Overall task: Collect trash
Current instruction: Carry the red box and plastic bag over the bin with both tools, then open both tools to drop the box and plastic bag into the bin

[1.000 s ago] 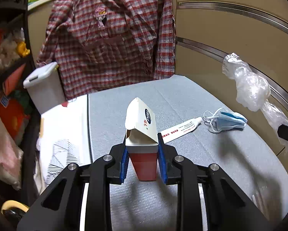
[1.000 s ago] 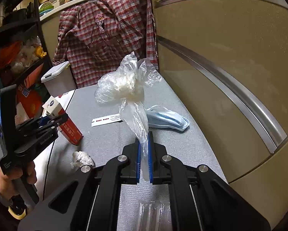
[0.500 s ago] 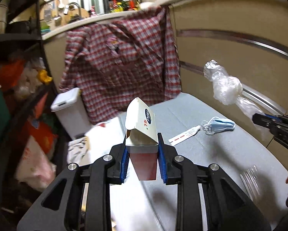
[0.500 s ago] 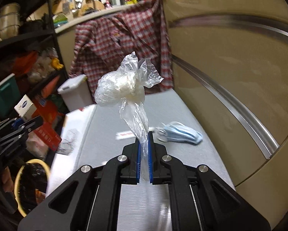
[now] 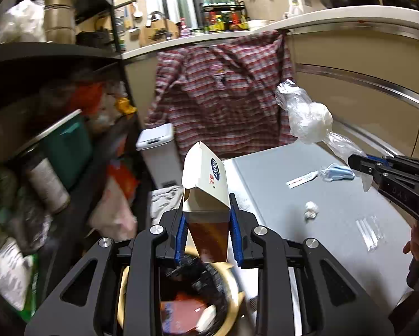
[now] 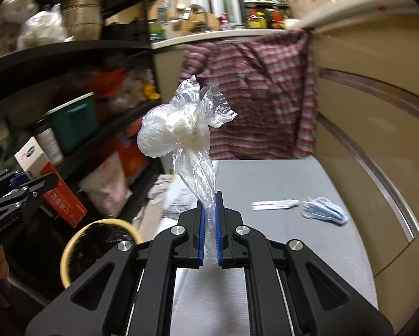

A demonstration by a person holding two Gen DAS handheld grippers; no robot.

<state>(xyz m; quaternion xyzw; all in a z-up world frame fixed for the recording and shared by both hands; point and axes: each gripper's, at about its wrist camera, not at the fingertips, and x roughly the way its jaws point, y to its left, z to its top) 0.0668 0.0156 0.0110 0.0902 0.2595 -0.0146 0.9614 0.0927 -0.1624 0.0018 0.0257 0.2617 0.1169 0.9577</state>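
My left gripper [image 5: 206, 229] is shut on a red and white carton [image 5: 205, 193] with its flap open, held above a round bin [image 5: 226, 294] lined with black plastic. From the right wrist view the carton [image 6: 49, 179] hangs over the bin [image 6: 77, 240] at the lower left. My right gripper [image 6: 208, 229] is shut on a knotted clear plastic bag [image 6: 178, 131], held up over the grey table [image 6: 265, 184]. A blue face mask [image 6: 325, 208], a white tube [image 6: 273, 203] and a crumpled paper ball [image 5: 311, 210] lie on the table.
Clear plastic wrappers [image 5: 370, 231] lie near the table's right front. A white lidded bin [image 5: 157, 145] stands behind the table's left corner under a plaid shirt [image 5: 223, 95]. Black shelves [image 5: 55, 112] packed with goods stand left. A beige cabinet [image 6: 377, 112] bounds the right.
Both grippers have pulled back and swung left off the table. The carton is now above the black-lined bin. The bag stays held up in the right gripper.
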